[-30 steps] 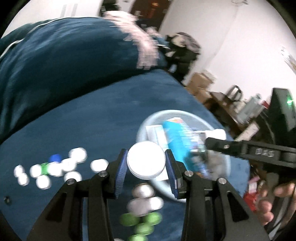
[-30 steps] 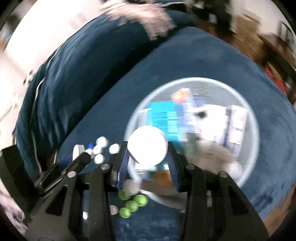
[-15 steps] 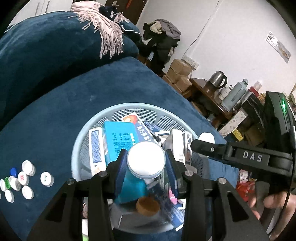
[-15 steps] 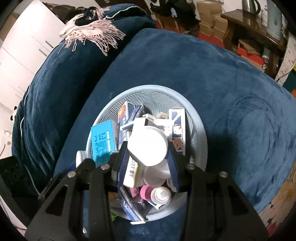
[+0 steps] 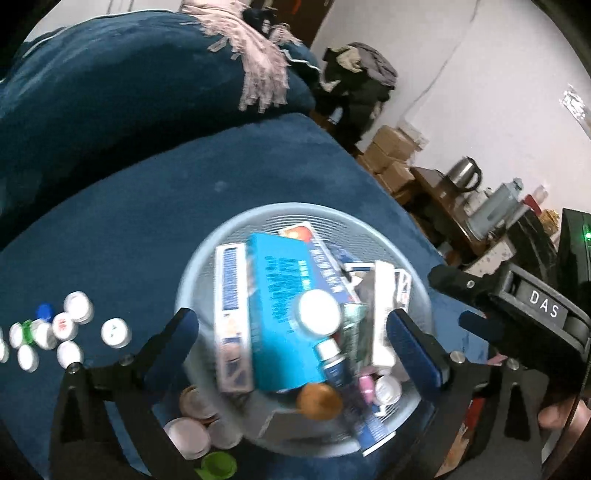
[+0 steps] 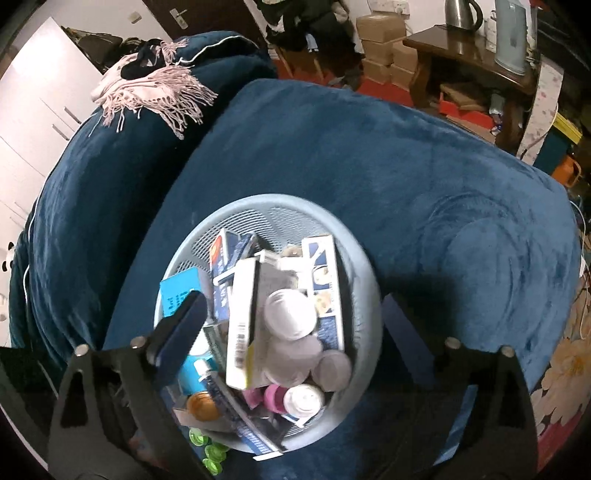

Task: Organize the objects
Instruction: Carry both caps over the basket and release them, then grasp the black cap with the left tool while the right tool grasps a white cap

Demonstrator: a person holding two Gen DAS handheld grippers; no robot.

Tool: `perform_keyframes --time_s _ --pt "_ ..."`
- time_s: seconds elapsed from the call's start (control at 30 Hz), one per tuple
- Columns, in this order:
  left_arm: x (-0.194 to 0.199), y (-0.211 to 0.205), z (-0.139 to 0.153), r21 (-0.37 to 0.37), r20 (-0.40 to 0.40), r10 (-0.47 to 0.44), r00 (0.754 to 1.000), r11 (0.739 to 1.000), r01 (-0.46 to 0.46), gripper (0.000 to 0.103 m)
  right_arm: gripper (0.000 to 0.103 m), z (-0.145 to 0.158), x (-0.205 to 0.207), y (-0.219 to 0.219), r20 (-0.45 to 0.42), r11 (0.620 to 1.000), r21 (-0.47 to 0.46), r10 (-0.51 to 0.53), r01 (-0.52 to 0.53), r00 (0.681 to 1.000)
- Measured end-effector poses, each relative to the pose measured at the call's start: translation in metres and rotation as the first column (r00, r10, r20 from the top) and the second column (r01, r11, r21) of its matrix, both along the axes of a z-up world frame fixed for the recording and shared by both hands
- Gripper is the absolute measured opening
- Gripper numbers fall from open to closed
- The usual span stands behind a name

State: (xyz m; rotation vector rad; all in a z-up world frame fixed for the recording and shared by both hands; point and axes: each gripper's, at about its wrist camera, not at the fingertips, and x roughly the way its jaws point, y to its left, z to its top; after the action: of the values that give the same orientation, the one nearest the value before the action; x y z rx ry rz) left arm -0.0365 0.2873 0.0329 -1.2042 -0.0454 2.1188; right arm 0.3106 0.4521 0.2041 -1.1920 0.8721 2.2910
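Left wrist view: both grippers hang spread over a full basket [image 5: 207,254] on a blue plush cushion [image 5: 184,192].

Behind the cushion a blue backrest carries a pink fringed scarf [image 6: 147,88]; further off stand a white wall, cardboard boxes [image 5: 391,155], and a dark table with a kettle [image 6: 461,13]. Loose bottle caps [image 5: 70,328] lie on the cushion left of the basket, with green caps [image 6: 210,452] just beside its near rim. The basket holds a blue box [image 5: 280,295], white cartons, a tube, an orange cap [image 5: 319,400] and small bottles. The left gripper [image 5: 295,332] is opening, its jaws wide; a white lid [image 5: 319,312] sits loose between them on the blue box. The right gripper [image 6: 291,321] is also opening, with a white jar [image 6: 290,314] lying untouched between its jaws on the pile.
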Motion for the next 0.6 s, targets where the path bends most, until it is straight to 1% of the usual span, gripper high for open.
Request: perform_keyframes --time_s 0.07,0.2,0.3,0.37,0.47,0.57,0.6 --pt "-0.001 -0.014 0.002 -0.013 0.002 0.031 1.000 0.999 -0.031 0.102 0.099 0.004 -0.004 -0.009 -0.011 1.000 0.013 0.025 -0.025 1.000" --pt "-0.004 -0.046 0.005 -0.038 0.014 0.088 0.996 0.995 -0.087 0.102 0.100 0.020 -0.012 -0.038 -0.050 0.992 0.097 0.090 -0.085 0.995" --pt "-0.007 -0.075 0.011 -0.056 0.011 0.143 0.990 0.988 -0.142 0.102 0.102 0.031 -0.019 -0.066 -0.080 0.978 0.152 0.158 -0.144 0.984" --pt "-0.010 -0.096 0.015 -0.067 0.009 0.182 0.983 0.981 -0.181 0.102 0.103 0.034 -0.026 -0.086 -0.084 0.965 0.176 0.213 -0.196 0.973" --pt "-0.013 -0.134 0.020 -0.100 -0.017 0.234 0.972 0.967 -0.234 0.102 0.103 0.036 -0.036 -0.118 -0.080 0.943 0.193 0.291 -0.271 0.953" --pt "-0.016 -0.170 0.017 -0.121 -0.021 0.291 0.956 0.949 -0.292 0.102 0.103 0.034 -0.046 -0.147 -0.076 0.925 0.194 0.347 -0.328 0.935" --pt "-0.017 -0.187 0.012 -0.128 -0.014 0.321 0.947 0.939 -0.320 0.102 0.103 0.032 -0.051 -0.157 -0.072 0.916 0.197 0.370 -0.351 0.926"
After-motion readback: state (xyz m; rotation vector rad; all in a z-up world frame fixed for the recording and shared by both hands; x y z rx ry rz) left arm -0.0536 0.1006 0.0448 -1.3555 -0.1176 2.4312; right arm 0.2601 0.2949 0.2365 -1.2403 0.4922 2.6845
